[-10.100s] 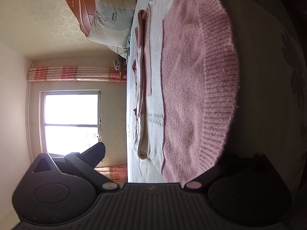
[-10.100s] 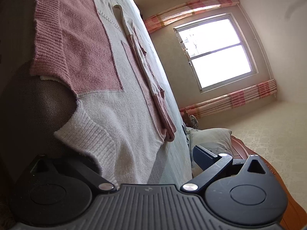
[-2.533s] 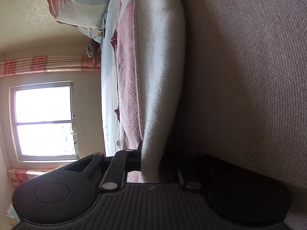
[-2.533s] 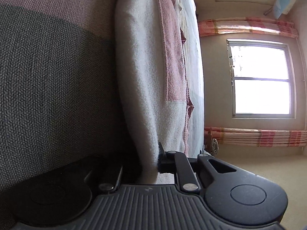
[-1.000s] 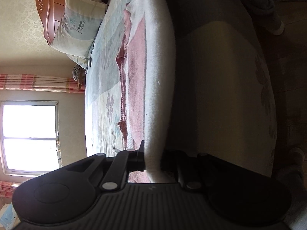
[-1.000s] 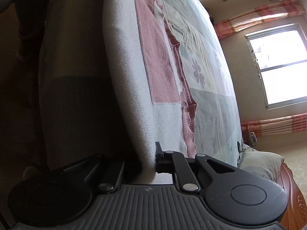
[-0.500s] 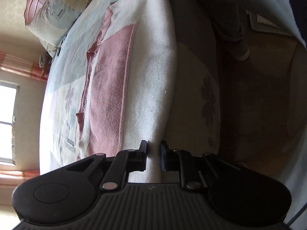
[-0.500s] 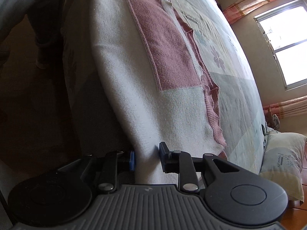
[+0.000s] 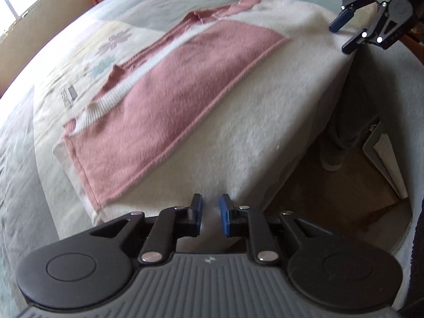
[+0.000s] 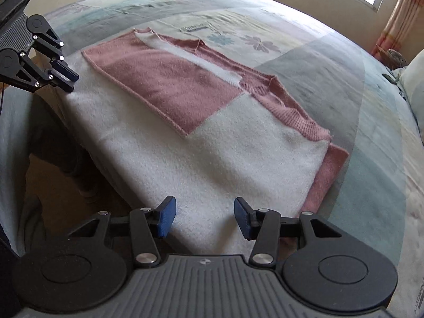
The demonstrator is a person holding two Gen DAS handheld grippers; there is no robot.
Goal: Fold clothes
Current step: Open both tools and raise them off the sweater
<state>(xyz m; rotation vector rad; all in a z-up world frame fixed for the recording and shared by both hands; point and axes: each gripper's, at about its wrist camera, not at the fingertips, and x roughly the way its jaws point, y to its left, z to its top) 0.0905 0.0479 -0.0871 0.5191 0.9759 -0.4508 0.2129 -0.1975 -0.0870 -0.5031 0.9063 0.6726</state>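
Sweater (image 9: 185, 100): pink-and-white knit, laid folded on the bed (image 9: 39, 185) along its near edge.
Long axis: run parallel to that edge, from one gripper to the other.
Left gripper (image 9: 210, 213): held slightly parted, nothing gripped, poised over the white fold.
Right gripper (image 10: 204, 216): jaws opening, nothing clamped, white knit seen beneath.

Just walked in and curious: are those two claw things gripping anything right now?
Left gripper: fingers slightly apart, holding nothing, above the folded pink and white knitted sweater.
Right gripper: fingers opening, nothing gripped.
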